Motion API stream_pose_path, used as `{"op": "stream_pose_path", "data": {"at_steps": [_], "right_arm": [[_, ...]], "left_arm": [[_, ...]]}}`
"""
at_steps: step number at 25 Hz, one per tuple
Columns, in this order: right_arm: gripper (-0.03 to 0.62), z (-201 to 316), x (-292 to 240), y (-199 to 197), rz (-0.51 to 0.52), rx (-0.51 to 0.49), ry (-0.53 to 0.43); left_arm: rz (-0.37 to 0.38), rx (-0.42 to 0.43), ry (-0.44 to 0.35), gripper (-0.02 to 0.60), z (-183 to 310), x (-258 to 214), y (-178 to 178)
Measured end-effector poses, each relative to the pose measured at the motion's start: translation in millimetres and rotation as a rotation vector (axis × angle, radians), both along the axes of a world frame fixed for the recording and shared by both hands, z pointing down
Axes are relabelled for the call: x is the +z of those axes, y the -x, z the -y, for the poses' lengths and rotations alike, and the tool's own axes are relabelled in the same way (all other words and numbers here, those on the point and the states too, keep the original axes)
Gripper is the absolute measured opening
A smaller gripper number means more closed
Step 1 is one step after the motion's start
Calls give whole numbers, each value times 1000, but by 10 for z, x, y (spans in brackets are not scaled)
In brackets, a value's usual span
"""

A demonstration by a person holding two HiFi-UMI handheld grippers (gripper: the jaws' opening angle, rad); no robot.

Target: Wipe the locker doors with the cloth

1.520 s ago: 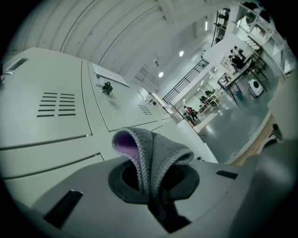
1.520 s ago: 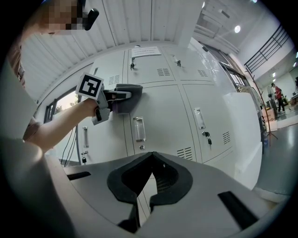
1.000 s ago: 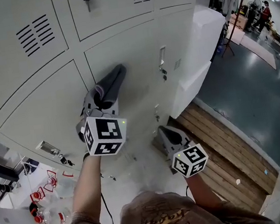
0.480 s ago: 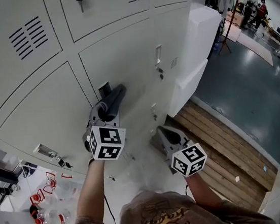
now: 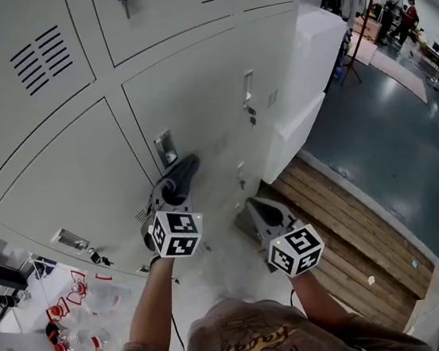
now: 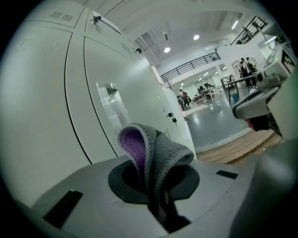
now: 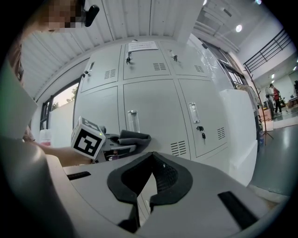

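- Bright, even indoor light; ceiling lamps (image 6: 196,37) glow white in the left gripper view.
- The pale locker doors (image 5: 192,86) carry a soft sheen and almost no shadows.
- The dark floor (image 5: 389,124) shows glossy reflections.
- Both gripper views bend strongly, with black corners.
- The cloth (image 6: 156,155), close to the lens, looks slightly soft; the far hall is hazy.

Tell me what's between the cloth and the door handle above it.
Nothing. Only bare door panel separates the cloth from the handle. Both the head view and the left gripper view show this.
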State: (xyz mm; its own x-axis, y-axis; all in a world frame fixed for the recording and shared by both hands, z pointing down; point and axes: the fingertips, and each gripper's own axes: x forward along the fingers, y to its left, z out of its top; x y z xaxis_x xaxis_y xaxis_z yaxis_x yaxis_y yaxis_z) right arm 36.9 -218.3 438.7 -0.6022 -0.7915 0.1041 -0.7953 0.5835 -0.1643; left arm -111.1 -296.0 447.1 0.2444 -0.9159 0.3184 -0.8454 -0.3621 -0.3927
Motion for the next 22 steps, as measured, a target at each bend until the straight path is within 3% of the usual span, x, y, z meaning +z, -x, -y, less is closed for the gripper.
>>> {"op": "stream_pose_path", "data": {"at_steps": [10, 22], "right_arm": [[-3, 26, 59, -28, -2, 9, 16], [-3, 25, 105, -69, -5, 9, 30]], "left_arm": [[45, 2, 90, 38, -20, 599, 2], [9, -12, 214, 38, -46, 1090, -22]]}}
